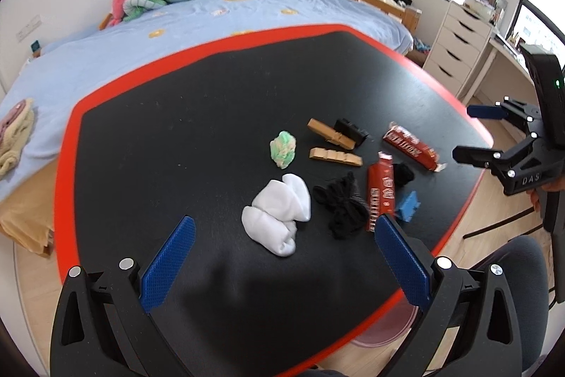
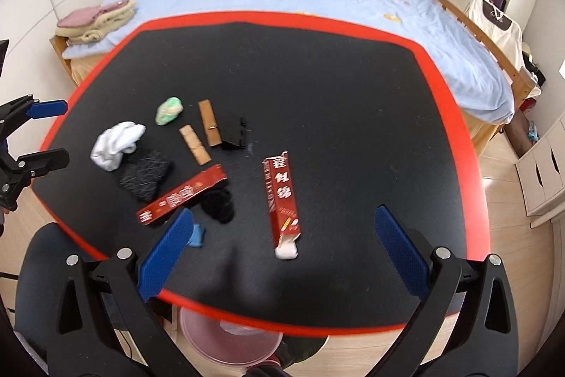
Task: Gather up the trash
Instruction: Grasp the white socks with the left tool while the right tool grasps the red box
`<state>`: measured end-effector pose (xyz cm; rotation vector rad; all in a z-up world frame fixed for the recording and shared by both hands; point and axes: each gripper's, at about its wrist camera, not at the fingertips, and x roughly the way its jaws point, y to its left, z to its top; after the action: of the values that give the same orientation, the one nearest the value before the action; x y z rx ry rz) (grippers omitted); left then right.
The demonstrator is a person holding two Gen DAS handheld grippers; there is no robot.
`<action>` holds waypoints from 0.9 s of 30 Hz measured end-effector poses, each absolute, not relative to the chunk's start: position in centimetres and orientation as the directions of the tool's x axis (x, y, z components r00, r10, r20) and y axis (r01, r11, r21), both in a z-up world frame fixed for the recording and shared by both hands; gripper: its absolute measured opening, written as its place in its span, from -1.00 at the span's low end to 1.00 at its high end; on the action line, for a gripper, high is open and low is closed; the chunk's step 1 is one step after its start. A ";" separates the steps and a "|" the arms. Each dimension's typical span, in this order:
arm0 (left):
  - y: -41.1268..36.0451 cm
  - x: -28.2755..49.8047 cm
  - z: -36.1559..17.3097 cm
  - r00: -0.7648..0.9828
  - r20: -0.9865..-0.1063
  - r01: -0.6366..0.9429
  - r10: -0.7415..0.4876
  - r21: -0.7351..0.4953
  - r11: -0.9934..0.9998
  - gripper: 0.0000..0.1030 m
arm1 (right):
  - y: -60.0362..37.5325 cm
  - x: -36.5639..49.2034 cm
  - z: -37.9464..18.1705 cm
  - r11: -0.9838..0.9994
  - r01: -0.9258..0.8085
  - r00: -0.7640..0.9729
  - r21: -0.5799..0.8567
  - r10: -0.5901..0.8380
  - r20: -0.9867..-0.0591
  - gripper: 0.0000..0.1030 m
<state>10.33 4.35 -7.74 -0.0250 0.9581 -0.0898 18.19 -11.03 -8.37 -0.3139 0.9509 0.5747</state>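
A long red box (image 2: 281,200) lies flat just ahead of the right gripper, its torn white end nearest the tool. A second red box (image 2: 182,195) lies flat and slantwise ahead of that tool's left finger. Farther ahead and left sits a crumpled green-and-white wad (image 2: 169,110).

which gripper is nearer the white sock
Left. The white sock lies just ahead of the open left gripper; the right gripper hovers further away near the table's right side.
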 end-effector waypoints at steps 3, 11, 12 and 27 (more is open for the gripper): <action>4.7 11.6 -8.9 0.536 -0.838 0.083 -0.105 -0.071 0.994 0.89 | -10.5 19.6 -9.4 0.803 -0.596 0.425 0.003 0.318 -0.847 0.94; 5.3 13.3 -11.2 0.482 -0.870 0.108 -0.105 -0.060 0.992 0.77 | -9.1 21.8 -12.3 0.785 -0.619 0.361 0.022 0.309 -0.880 0.44; 5.4 13.4 -11.5 0.479 -0.871 0.109 -0.108 -0.062 0.992 0.61 | -9.0 21.9 -12.6 0.784 -0.621 0.355 0.027 0.312 -0.881 0.31; 5.8 12.5 -12.1 0.489 -0.867 0.081 -0.094 -0.063 0.995 -0.26 | -9.8 20.7 -13.4 0.797 -0.602 0.360 0.057 0.334 -0.871 -0.71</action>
<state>12.53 5.80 -12.11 -0.0139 1.0543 -0.1067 20.73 -9.77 -13.36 -0.2934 1.0399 0.6141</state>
